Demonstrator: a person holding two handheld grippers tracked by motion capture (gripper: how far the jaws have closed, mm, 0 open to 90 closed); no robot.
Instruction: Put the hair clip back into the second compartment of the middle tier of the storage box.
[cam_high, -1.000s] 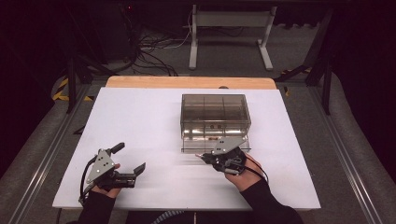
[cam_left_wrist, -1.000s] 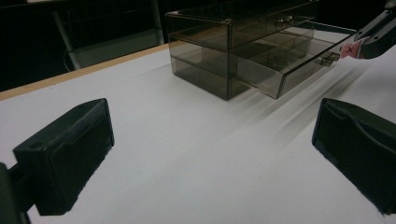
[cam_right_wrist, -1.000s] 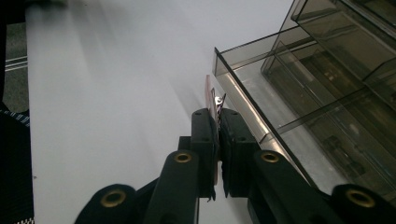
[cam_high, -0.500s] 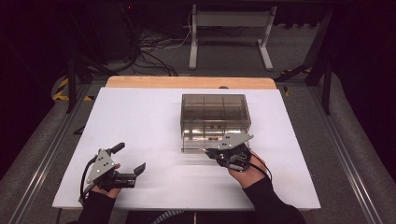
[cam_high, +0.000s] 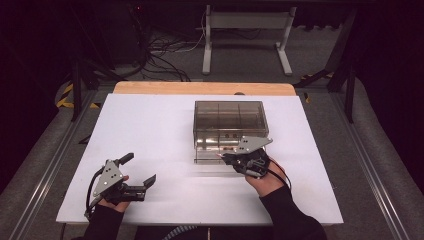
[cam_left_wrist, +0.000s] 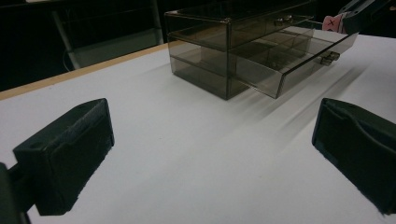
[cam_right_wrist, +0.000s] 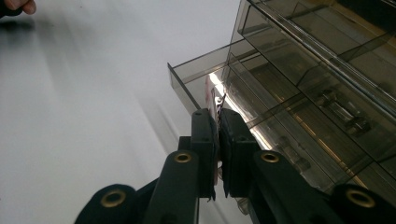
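A smoky clear drawer box (cam_high: 227, 117) stands mid-table, its lower drawer (cam_high: 207, 154) pulled out toward me. My right gripper (cam_high: 223, 156) hovers at the drawer's front right, shut on a small pink item (cam_right_wrist: 214, 100) whose thin edge pokes out above the pads. In the left gripper view that pink item (cam_left_wrist: 334, 22) bears a black X, just above the open drawer (cam_left_wrist: 303, 60). Low at the table's near left, my left gripper (cam_high: 139, 169) has its jaws wide apart and nothing between them; it faces the drawer box (cam_left_wrist: 205, 51).
The white table top (cam_high: 150, 125) has a wooden strip (cam_high: 200, 88) along its far edge. Dark floor, cables and a metal stand (cam_high: 245, 35) lie beyond it. The drawers hold dividers and small metal knobs (cam_left_wrist: 329, 57).
My right gripper has edged a little toward the drawer box, still shut on the pink item. The left gripper has not moved.
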